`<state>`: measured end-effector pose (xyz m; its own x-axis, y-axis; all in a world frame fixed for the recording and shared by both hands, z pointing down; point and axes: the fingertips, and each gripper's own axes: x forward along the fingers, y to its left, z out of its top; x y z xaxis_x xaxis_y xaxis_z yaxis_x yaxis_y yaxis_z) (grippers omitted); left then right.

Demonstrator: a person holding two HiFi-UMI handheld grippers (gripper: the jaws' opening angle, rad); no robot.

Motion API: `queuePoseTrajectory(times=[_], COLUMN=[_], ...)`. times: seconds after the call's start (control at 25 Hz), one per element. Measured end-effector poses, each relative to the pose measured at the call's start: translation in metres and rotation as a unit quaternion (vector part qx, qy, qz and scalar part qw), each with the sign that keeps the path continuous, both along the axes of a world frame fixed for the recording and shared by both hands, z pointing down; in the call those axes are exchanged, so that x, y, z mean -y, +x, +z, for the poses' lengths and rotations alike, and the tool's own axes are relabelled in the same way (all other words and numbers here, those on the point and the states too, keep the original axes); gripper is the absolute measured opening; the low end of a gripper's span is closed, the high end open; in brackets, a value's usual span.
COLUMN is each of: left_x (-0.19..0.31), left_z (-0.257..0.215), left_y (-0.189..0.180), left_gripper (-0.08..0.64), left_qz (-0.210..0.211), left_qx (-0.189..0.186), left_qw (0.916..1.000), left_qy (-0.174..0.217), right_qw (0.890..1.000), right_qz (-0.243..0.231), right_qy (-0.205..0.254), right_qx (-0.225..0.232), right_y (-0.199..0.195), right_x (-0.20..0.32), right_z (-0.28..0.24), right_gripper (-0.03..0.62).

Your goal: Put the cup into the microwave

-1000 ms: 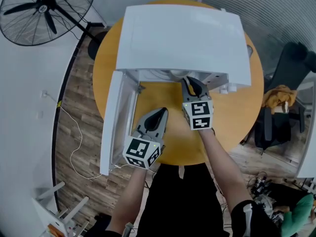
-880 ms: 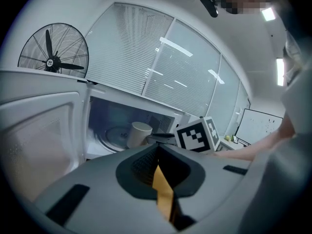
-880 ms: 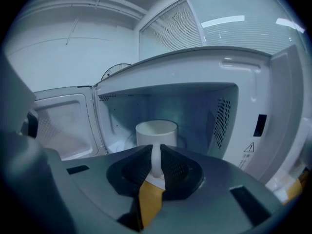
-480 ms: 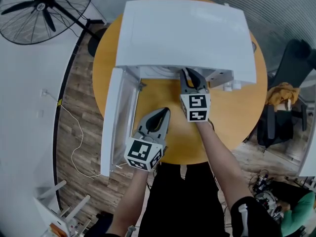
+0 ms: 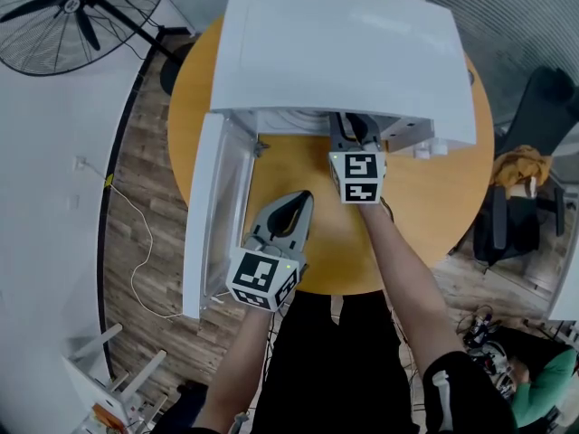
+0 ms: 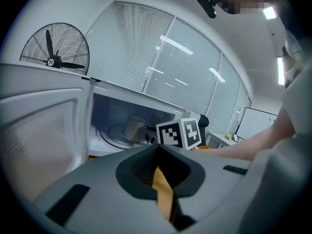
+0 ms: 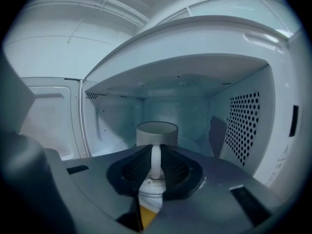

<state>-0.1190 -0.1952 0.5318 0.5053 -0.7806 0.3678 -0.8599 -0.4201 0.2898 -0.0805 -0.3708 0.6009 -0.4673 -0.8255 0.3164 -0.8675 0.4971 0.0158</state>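
Observation:
The white microwave [image 5: 344, 52] stands on the round wooden table [image 5: 425, 197] with its door [image 5: 213, 215] swung open to the left. My right gripper [image 5: 355, 132] reaches into the cavity mouth, its tips hidden under the top edge. In the right gripper view it [image 7: 156, 152] is shut on the handle of a pale cup [image 7: 156, 130], held upright inside the cavity. The left gripper view shows the same cup [image 6: 134, 127] over the glass turntable [image 6: 114, 133]. My left gripper [image 5: 297, 202] hovers over the table's near side, shut and empty.
A standing fan [image 5: 81, 7] is on the floor at the far left. A dark chair [image 5: 534, 107] with a yellow cloth is at the right. The cavity's perforated right wall [image 7: 246, 126] lies close beside the cup.
My right gripper has moved forward, deeper under the microwave's top edge, carrying the cup. The left gripper has stayed in place.

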Motion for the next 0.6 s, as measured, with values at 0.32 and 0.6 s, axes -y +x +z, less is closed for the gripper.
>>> queuePoseTrajectory(times=[0.32,0.6], left_x=[-0.001,-0.004], left_z=[-0.004,-0.004], left_y=[-0.002,-0.003], left_gripper=[-0.005,-0.005], left_qz=[-0.006,-0.009], left_qx=[-0.005,-0.008], left_qw=[1.0000,0.9999], left_qy=[0.000,-0.001], right_qw=[1.000,1.000], right_qz=[-0.007,-0.019], right_qy=[0.001,-0.003], right_qx=[-0.004,-0.014], right_y=[-0.006,-0.010], right_x=[0.008,0.011], right_z=[0.000,0.000], right_gripper=[0.066,0.086])
